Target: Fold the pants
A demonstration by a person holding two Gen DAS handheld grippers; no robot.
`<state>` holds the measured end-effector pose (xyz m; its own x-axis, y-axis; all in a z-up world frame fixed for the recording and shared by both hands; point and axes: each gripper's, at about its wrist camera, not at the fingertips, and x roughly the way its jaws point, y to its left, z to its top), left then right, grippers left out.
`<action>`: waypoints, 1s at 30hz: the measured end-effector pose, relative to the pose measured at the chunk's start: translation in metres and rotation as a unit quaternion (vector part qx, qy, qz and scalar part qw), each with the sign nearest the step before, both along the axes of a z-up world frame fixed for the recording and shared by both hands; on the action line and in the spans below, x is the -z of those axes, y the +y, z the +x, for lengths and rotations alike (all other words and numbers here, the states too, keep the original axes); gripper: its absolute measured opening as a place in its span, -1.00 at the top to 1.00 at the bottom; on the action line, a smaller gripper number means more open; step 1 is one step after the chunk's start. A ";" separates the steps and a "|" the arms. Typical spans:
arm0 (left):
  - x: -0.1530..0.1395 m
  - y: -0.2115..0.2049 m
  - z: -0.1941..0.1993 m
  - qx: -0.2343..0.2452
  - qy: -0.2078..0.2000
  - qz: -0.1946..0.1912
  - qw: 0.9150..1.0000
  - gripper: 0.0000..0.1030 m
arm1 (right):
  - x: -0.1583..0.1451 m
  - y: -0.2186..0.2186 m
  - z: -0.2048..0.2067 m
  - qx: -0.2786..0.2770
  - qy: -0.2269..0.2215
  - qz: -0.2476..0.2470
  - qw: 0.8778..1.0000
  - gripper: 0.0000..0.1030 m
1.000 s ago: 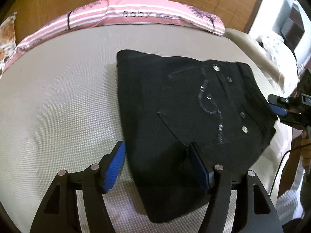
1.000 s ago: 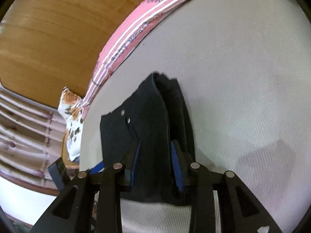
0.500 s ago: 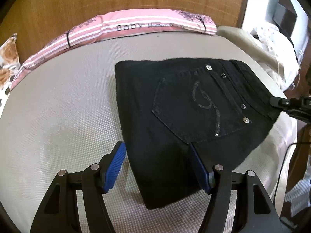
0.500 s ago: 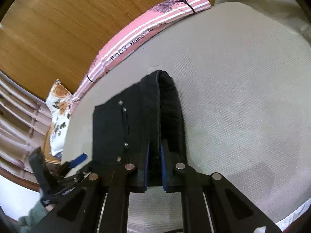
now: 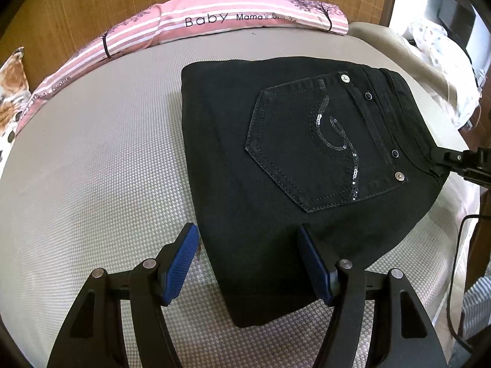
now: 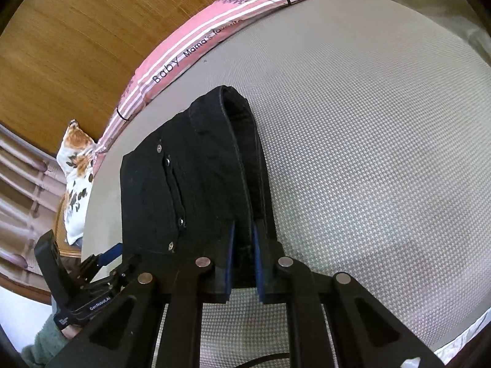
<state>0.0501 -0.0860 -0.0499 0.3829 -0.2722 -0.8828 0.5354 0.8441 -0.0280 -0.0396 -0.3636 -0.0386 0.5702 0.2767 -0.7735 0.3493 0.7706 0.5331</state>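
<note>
Right wrist: right gripper (image 6: 244,256) opening, pads around pants (image 6: 190,184); left gripper (image 5: 250,263) open.

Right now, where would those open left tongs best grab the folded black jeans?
Probably the near folded edge of the folded black jeans, approached from the bed's front. That corner already lies between the open left tongs, while the right tongs pinch the thick waistband end.

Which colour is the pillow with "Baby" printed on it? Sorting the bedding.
Pink with white stripes and dark tree prints; the pillow shows best in the left wrist view.
</note>
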 end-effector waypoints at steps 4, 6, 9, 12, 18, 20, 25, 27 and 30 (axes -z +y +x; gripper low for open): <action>0.000 0.001 -0.001 -0.003 0.000 -0.003 1.000 -0.31 | -0.006 0.005 0.002 0.003 0.003 -0.020 1.000 0.65; -0.001 0.002 -0.002 -0.005 -0.001 -0.004 1.000 -0.31 | -0.008 0.006 0.002 0.005 0.003 -0.022 1.000 0.65; -0.004 0.003 -0.004 -0.008 -0.007 -0.006 1.000 -0.31 | -0.014 0.004 0.001 0.011 0.002 -0.024 1.000 0.59; -0.010 0.007 -0.004 -0.016 -0.014 -0.013 1.000 -0.31 | -0.025 0.004 0.002 0.019 -0.005 -0.053 0.998 0.57; -0.017 0.018 0.005 -0.040 -0.016 -0.035 0.998 -0.31 | -0.054 0.011 0.033 -0.010 -0.039 -0.112 0.993 0.58; -0.014 0.018 0.006 -0.043 -0.012 -0.028 0.999 -0.31 | -0.058 0.016 0.049 -0.021 -0.046 -0.124 0.991 0.58; -0.008 0.017 0.008 -0.044 -0.002 -0.018 0.999 -0.31 | -0.059 0.023 0.088 -0.037 -0.052 -0.138 0.988 0.58; -0.006 0.016 0.010 -0.045 0.002 -0.018 0.999 -0.31 | -0.047 0.024 0.105 -0.040 -0.032 -0.152 0.987 0.59; -0.005 0.016 0.011 -0.045 0.002 -0.017 0.999 -0.33 | -0.024 0.020 0.116 -0.039 -0.002 -0.154 0.987 0.67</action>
